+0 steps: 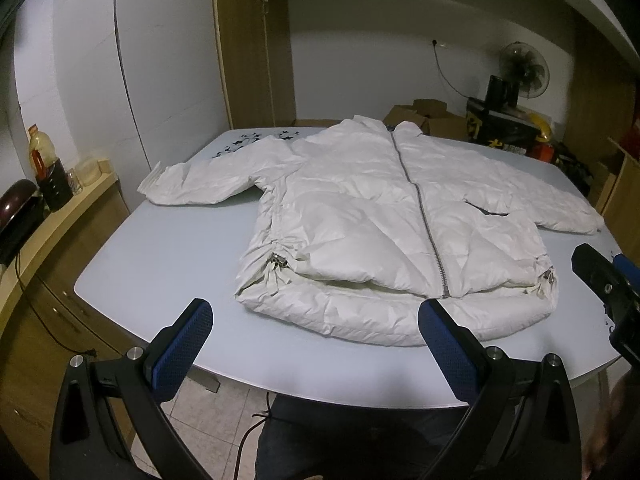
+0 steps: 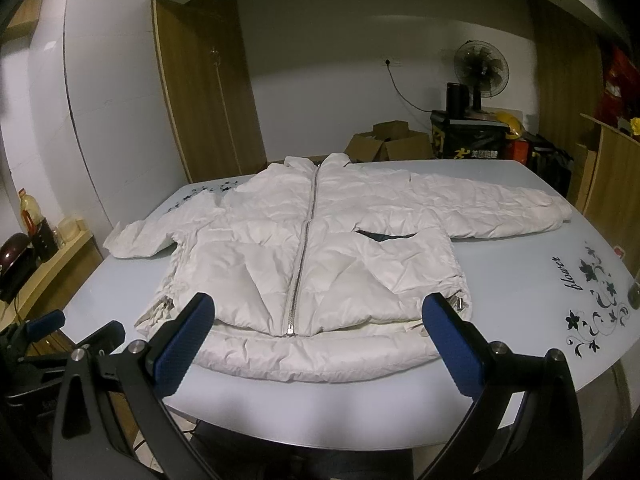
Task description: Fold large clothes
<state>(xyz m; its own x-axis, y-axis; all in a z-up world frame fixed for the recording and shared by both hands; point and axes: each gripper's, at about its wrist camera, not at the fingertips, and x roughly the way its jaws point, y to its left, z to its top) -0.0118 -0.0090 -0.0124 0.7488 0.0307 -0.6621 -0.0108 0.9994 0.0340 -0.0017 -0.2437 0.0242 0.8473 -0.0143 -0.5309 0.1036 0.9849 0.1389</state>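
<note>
A white puffer jacket lies flat, front up and zipped, on the pale blue table, with both sleeves spread out to the sides. It also shows in the right wrist view. My left gripper is open and empty, held above the table's near edge in front of the jacket's hem. My right gripper is open and empty, also just before the hem. The right gripper shows at the right edge of the left wrist view.
A side counter at the left holds bottles and a dark pot. Cardboard boxes, a black crate and a fan stand behind the table. The table has a black flower print at its right.
</note>
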